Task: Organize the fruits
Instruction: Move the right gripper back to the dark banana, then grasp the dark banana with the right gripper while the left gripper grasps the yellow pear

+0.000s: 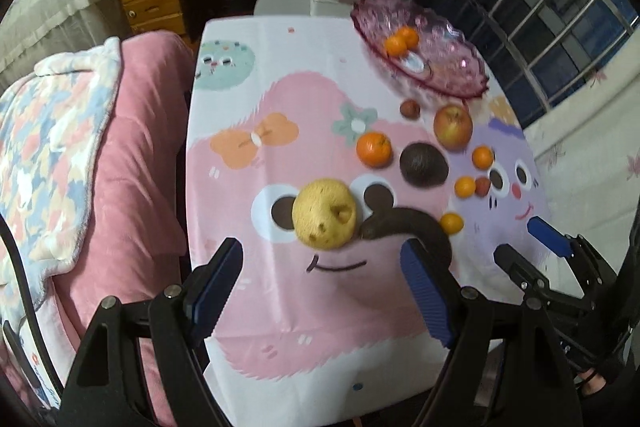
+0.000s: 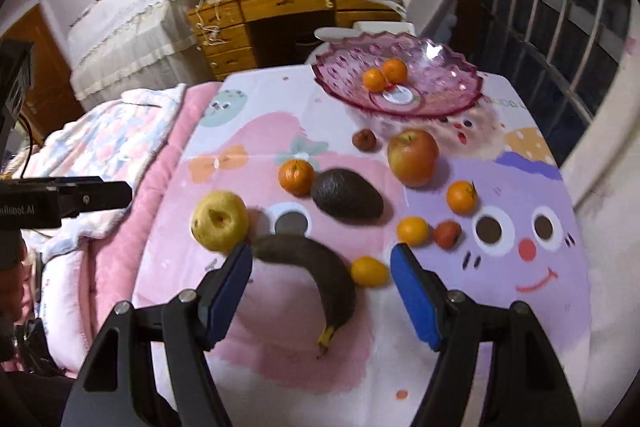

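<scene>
Right gripper [image 2: 320, 291] wide, empty — banana [image 2: 316, 271] lies just ahead btwn its jaws, long axis curving across the gap. Left gripper [image 1: 320, 291] also wide; pear [image 1: 324, 213] ahead.

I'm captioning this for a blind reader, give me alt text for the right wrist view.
Open tongs hover over a blackened banana on a cartoon tablecloth, among a pear, avocado, apple and small oranges; a pink glass bowl behind holds two oranges.
</scene>
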The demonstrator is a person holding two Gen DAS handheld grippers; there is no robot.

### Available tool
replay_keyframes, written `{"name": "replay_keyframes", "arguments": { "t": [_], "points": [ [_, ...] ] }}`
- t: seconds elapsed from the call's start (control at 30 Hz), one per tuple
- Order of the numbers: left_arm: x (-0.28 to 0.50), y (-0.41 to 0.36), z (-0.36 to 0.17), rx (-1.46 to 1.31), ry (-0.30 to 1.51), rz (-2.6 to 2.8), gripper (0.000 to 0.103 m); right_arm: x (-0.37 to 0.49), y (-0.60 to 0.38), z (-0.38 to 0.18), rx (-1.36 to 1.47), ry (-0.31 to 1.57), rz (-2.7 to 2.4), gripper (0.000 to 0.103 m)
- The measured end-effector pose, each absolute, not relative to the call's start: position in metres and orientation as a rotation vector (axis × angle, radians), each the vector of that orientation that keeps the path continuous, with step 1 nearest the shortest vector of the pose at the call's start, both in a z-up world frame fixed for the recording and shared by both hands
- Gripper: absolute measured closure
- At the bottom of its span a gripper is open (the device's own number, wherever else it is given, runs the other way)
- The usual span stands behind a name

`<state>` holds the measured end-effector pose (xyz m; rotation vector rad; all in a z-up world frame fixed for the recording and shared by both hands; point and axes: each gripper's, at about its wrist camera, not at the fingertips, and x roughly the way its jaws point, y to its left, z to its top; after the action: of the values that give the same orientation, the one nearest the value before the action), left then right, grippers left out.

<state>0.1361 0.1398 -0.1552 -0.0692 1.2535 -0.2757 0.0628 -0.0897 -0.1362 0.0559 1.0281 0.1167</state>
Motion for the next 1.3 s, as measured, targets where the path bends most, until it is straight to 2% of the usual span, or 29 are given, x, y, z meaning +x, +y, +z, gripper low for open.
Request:
{"name": "replay_keyframes", "arguments": {
  "t": [0.4, 0.83, 1.3],
  "points": [
    [0.137, 0.145, -0.193, -0.056, 1.380, -0.268, 0.023, 0.033, -0.051, -0.158, -0.171, 1.065, 0.058, 0.031],
    [0.163, 0.131, -0.216, -0.038, 1.454, -0.218, 0.019, 0.054, -0.022, -0.184, -0.440, 1.076, 0.154, 0.031],
    [0.207, 0.093, -0.268, 0.011, 1.590, -0.166, 0.017, 0.097, -0.035, -0.238, -0.502, 1.164, 0.368, 0.032]
  ]
}}
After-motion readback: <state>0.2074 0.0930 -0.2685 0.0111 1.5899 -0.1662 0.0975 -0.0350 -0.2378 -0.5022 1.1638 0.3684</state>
